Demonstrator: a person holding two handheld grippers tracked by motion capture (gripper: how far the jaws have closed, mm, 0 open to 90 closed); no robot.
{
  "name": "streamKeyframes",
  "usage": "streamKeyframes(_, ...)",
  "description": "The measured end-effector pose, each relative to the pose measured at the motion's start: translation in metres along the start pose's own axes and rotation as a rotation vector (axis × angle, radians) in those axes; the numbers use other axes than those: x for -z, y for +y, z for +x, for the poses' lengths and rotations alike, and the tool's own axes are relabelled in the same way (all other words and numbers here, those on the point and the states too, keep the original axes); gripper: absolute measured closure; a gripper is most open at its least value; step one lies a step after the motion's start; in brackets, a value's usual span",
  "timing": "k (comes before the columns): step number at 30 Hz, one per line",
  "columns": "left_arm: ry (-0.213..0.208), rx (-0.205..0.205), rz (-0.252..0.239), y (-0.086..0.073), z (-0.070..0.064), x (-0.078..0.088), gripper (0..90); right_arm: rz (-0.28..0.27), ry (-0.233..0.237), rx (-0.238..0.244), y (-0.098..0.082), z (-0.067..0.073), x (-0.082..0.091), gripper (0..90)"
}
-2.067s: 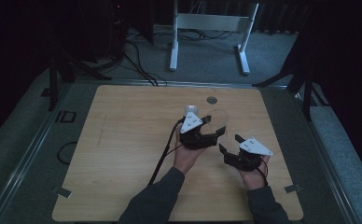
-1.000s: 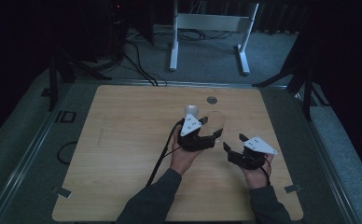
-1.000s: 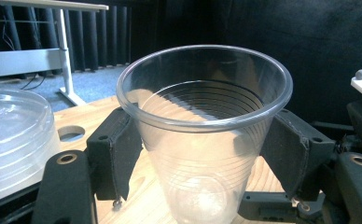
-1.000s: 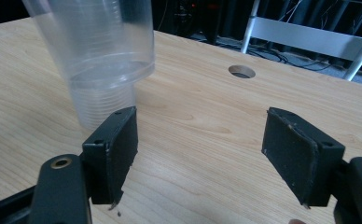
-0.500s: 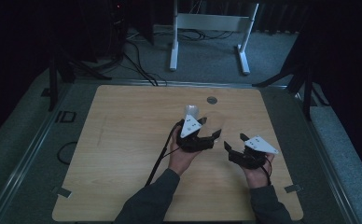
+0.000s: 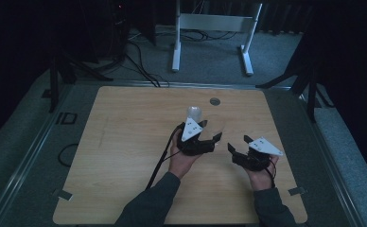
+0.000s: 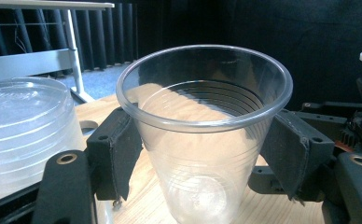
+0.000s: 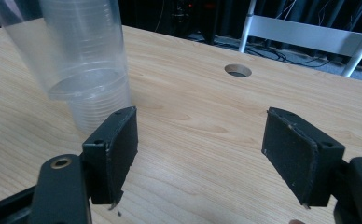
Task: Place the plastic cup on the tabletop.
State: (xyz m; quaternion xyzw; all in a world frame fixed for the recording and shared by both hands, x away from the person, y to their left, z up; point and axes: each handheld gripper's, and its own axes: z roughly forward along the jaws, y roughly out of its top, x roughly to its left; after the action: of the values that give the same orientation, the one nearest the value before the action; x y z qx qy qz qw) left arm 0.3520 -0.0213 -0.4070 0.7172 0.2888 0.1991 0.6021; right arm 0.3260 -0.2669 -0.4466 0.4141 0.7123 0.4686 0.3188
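A clear plastic cup (image 7: pixel 202 116) stands upright between my left gripper's (image 7: pixel 202 158) black pads (image 7: pixel 116 154), which press on its two sides. In the high view that cup (image 6: pixel 215 123) shows just right of a stack of clear cups (image 6: pixel 193 113) on the wooden table (image 6: pixel 125 142), with my left gripper (image 6: pixel 212 131) shut on it. The stack (image 7: pixel 20 126) rises close by at the left of the left gripper view. My right gripper (image 6: pixel 237 143) is held to the right, apart from the cups, open (image 8: pixel 200 149) with only bare tabletop between its pads. The stack (image 8: pixel 88 70) stands ahead of it to the left.
A round cable hole (image 6: pixel 214 101) lies in the table behind the cups. A black cable (image 6: pixel 160 158) trails from the left gripper toward the front edge. A white desk frame (image 6: pixel 214 23) stands on the floor beyond the table.
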Motion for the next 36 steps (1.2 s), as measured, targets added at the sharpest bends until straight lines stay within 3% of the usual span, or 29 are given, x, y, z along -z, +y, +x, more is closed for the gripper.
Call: streamKeyframes(36, -0.005, -0.004, 0.012, -0.020, 0.006, 0.007, 30.6, -0.004, -0.004, -0.002, 0.000, -0.002, 0.002, 26.7)
